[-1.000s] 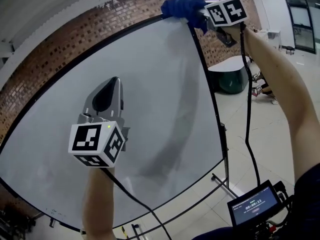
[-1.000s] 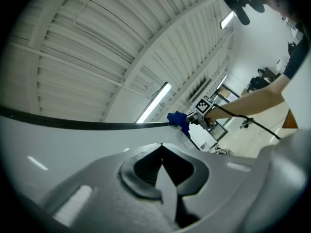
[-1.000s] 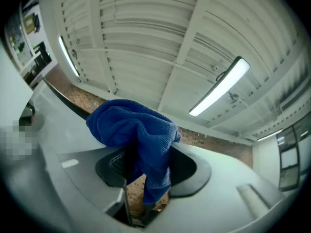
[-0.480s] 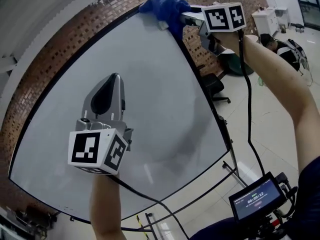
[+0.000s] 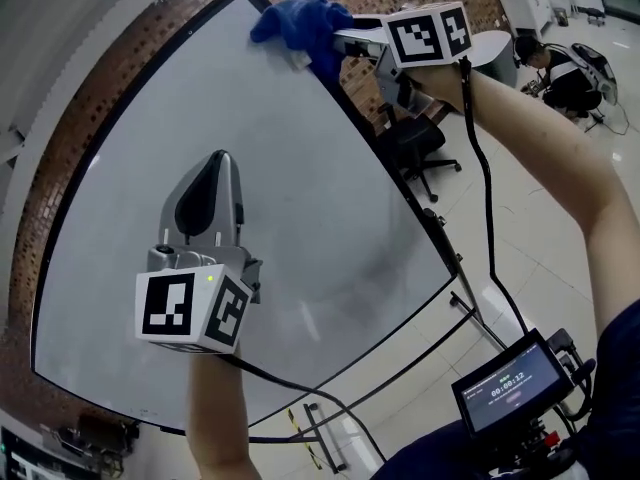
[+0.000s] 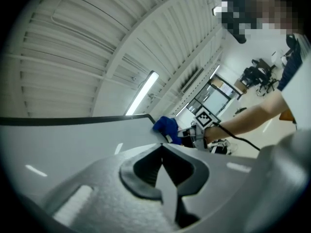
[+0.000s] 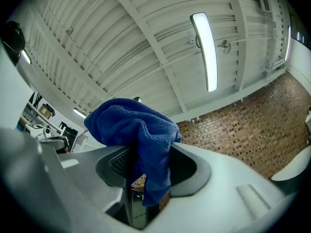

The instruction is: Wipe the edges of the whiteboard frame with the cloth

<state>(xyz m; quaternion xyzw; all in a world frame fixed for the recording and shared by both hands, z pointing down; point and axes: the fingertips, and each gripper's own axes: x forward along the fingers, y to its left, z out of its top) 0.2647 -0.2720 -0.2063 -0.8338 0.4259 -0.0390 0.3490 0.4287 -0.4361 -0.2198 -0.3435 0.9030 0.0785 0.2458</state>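
Observation:
The whiteboard (image 5: 330,218) fills the head view, and its black frame (image 5: 404,193) runs down the right side. A blue cloth (image 5: 300,23) rests on that right edge, just below the top corner. My right gripper (image 5: 325,43) is shut on the cloth, which hangs bunched between its jaws (image 7: 141,135). My left gripper (image 5: 215,163) is shut and holds nothing; it hovers in front of the board's middle. The left gripper view shows the closed tips (image 6: 162,147), with the cloth (image 6: 166,126) on the frame corner beyond them.
A brick wall (image 5: 100,98) stands behind the board. A black office chair (image 5: 415,143) and a white round table (image 5: 490,43) are to the right of the frame. The board's stand legs (image 5: 330,438) reach across the floor. A small monitor (image 5: 510,393) sits at lower right.
My right gripper has carried the cloth from the top right corner a short way down the right frame edge. The left gripper has shifted slightly in front of the board.

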